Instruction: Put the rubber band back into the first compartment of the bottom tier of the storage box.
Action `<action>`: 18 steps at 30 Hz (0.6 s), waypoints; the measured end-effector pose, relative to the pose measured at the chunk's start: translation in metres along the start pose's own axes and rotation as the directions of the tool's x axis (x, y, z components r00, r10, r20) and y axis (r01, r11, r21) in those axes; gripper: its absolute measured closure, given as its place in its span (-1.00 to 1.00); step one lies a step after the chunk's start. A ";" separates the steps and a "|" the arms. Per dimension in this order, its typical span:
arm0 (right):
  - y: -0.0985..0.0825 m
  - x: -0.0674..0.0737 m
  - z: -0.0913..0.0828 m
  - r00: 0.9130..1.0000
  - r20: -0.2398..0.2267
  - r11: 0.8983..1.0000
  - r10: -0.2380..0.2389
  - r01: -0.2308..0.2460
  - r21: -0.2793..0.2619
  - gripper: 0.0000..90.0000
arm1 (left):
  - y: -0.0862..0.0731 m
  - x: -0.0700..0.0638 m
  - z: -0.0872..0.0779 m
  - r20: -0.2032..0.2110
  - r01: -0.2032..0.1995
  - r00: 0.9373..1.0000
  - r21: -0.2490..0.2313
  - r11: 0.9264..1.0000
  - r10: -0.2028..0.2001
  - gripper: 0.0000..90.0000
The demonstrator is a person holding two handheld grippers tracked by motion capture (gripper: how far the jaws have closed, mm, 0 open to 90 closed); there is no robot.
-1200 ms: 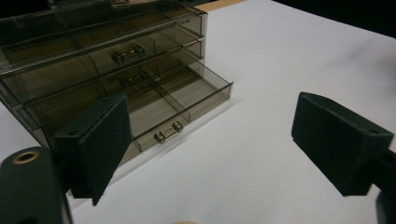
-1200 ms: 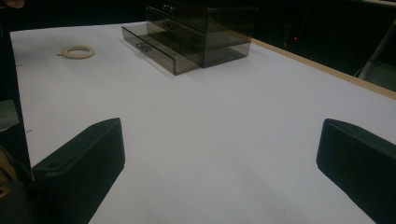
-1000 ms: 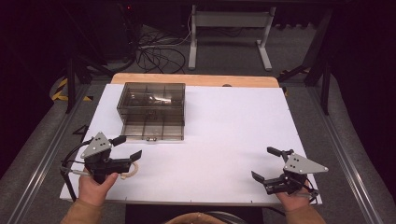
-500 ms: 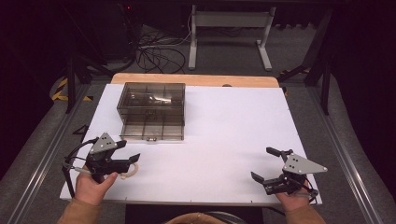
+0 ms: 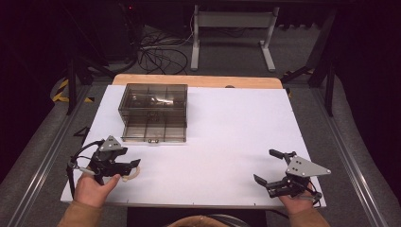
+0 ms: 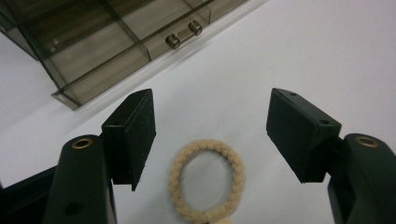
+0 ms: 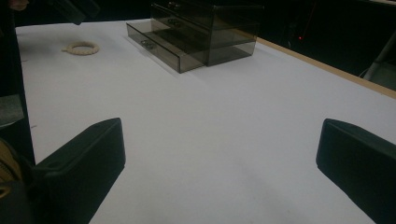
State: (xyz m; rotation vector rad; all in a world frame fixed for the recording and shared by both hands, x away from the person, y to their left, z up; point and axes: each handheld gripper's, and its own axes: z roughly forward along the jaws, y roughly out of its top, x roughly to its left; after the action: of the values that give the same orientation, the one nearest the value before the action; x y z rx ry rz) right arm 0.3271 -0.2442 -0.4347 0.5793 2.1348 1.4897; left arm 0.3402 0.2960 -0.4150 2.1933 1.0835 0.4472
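one smoky transparent plastic drawer box (image 5: 153, 112) at 11 o'clock, bottom drawer pulled out; one cream braided ring (image 6: 207, 179) at 8 o'clock, partly cut off below, lying between left gripper's (image 6: 211, 135) spread jaws, untouched; right gripper (image 5: 270, 167) at 5 o'clock, released, empty; white tabletop (image 5: 236, 132); dark room, floor cables (image 5: 158, 49).

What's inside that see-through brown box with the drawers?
The smoky box shows dividers, and its bottom drawer is pulled out and looks empty. Reflections on the tinted lid hide whether the upper compartments hold anything. The beige ring lies outside on the table.
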 end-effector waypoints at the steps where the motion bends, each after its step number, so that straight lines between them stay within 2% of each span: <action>1: 0.000 0.000 0.000 1.000 0.000 1.000 0.000 0.000 0.000 -0.96 | -0.001 0.001 0.002 0.000 0.007 1.000 0.010 1.000 -0.007 -0.24; 6: 0.000 0.000 0.000 1.000 0.000 1.000 0.000 0.000 0.001 -0.96 | -0.002 0.003 0.007 0.030 0.030 0.999 0.051 0.998 -0.031 -0.22; 18: 0.000 0.000 0.000 1.000 -0.010 1.000 -0.002 0.002 0.000 -0.96 | -0.004 0.006 0.016 0.012 0.046 0.999 0.158 0.986 -0.048 -0.16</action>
State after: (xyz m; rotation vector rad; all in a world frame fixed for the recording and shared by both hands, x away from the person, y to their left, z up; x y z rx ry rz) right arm 0.3269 -0.2439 -0.4349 0.5705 2.1420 1.4946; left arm 0.3500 0.2960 -0.4299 2.2986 1.1957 0.3320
